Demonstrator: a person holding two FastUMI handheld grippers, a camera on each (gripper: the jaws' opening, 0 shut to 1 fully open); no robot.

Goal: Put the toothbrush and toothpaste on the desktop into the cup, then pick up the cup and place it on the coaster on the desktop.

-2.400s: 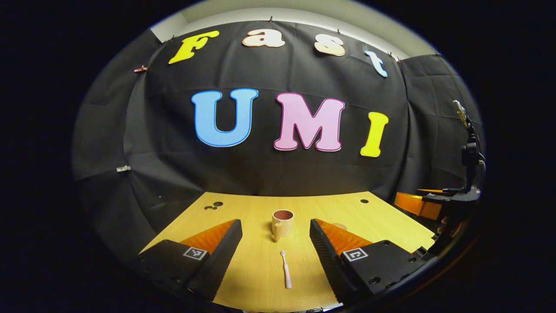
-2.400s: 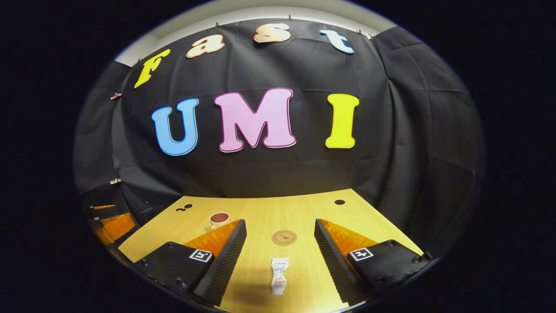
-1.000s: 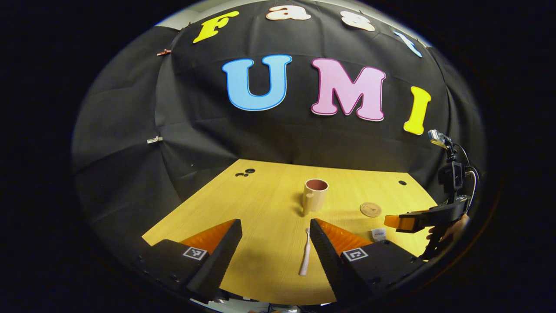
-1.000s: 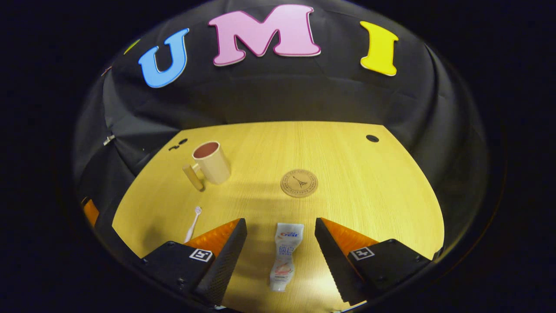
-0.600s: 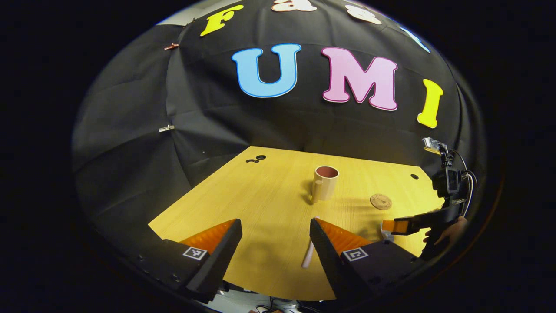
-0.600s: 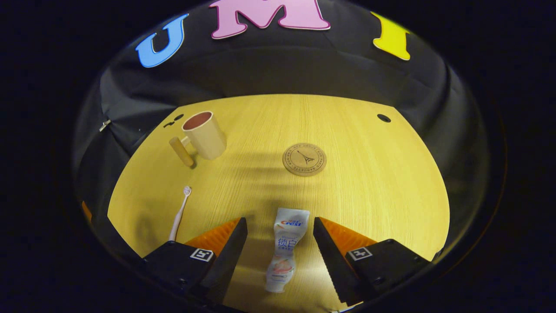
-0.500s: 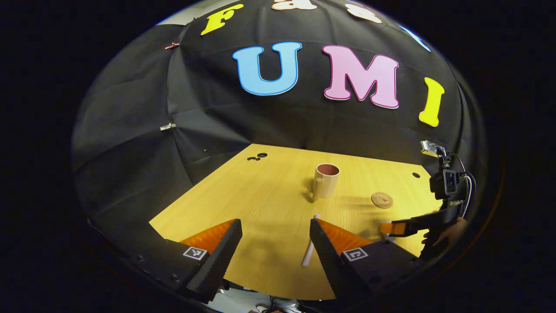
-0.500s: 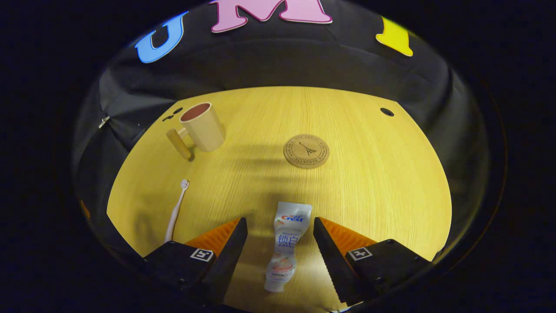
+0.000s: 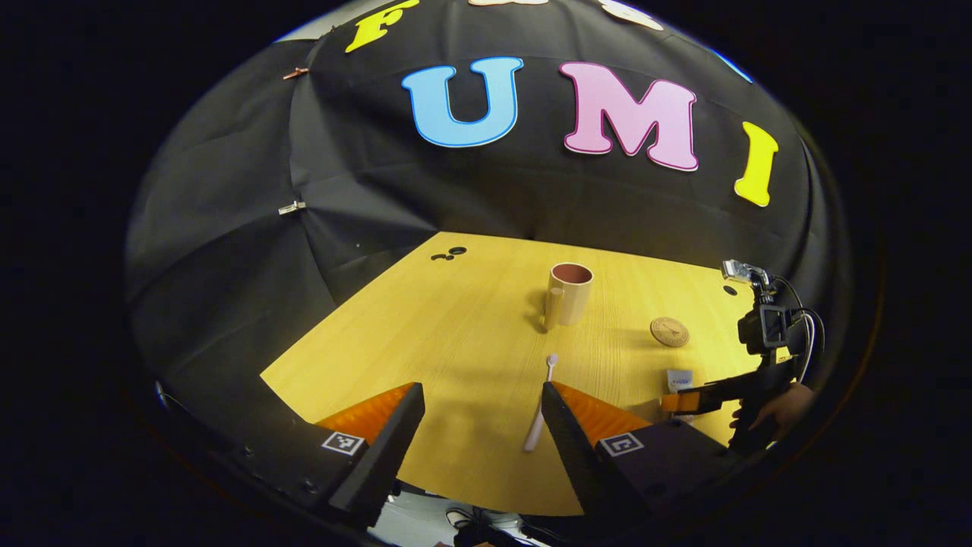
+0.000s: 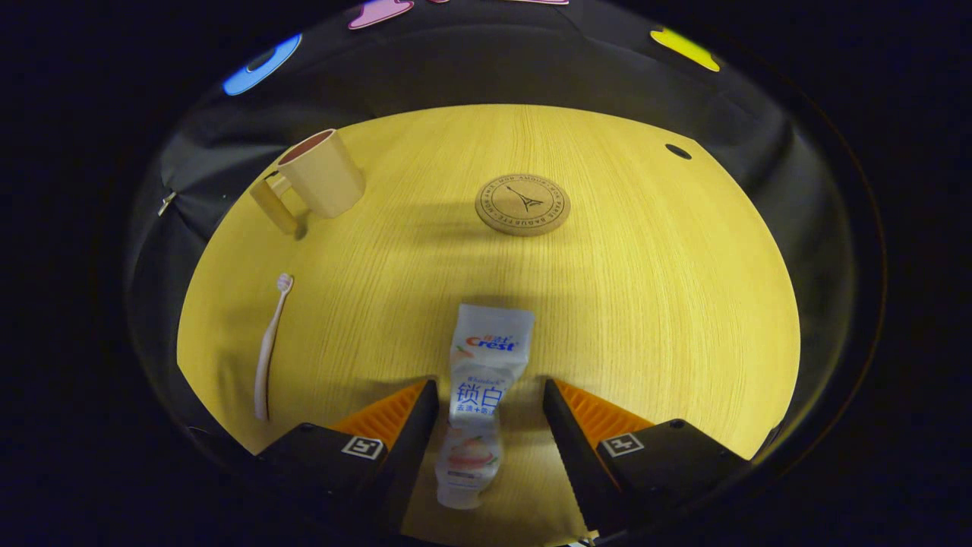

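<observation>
**Both tongs apart over brush and paste**

The right gripper [image 10: 486, 425] stands apart around the toothpaste [image 10: 480, 395], not pressing it. The left gripper [image 9: 478, 433] stands apart, the toothbrush [image 9: 541, 406] just inside its right finger. From the toothpaste, the coaster [image 10: 522, 204] lies at 12 o'clock, the cup [image 10: 319, 181] at 10.

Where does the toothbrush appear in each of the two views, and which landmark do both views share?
Left gripper view: the toothbrush lies on the table low in the middle, right beside the left gripper's right finger, bristle end toward the cup.
Right gripper view: the toothbrush lies at the far left, left of the right gripper, below the cup.
Shared landmark: the cup, just beyond the bristle end in both.
</observation>
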